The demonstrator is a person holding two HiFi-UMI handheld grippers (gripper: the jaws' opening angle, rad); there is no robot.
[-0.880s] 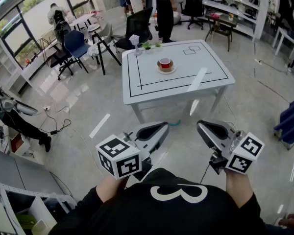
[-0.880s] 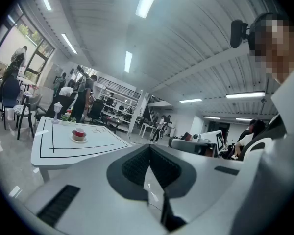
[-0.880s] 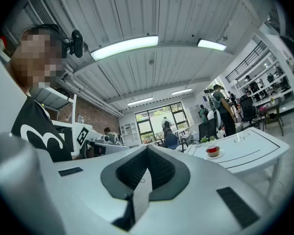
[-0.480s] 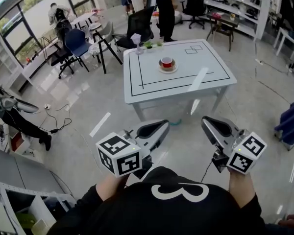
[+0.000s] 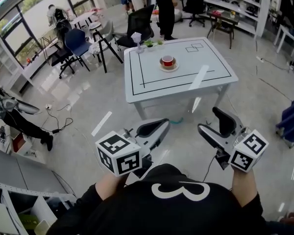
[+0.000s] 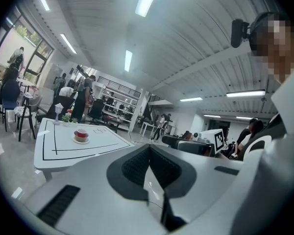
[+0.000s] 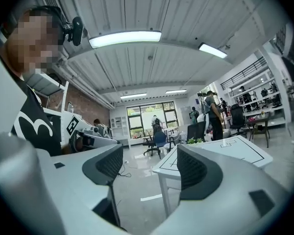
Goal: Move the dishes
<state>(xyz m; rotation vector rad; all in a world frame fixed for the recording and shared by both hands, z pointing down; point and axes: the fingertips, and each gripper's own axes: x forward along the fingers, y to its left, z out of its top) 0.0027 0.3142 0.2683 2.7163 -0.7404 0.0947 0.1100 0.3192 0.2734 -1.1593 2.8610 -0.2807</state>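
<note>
A red cup on a white saucer stands on the white table with black lines, some way ahead of me. In the left gripper view the cup and saucer show at the left, far beyond the jaws. My left gripper is held over the floor short of the table, its jaws shut together with nothing in them. My right gripper is also short of the table, open and empty. Its jaws frame the floor and the table's near corner.
A small plant and a white object sit at the table's far edge. Office chairs and standing people are beyond it. Shelves line the back right. Cables lie on the floor at left.
The right gripper's jaws have opened from shut. The table has come slightly nearer in the head view. The left gripper has stayed shut and nearly still.
</note>
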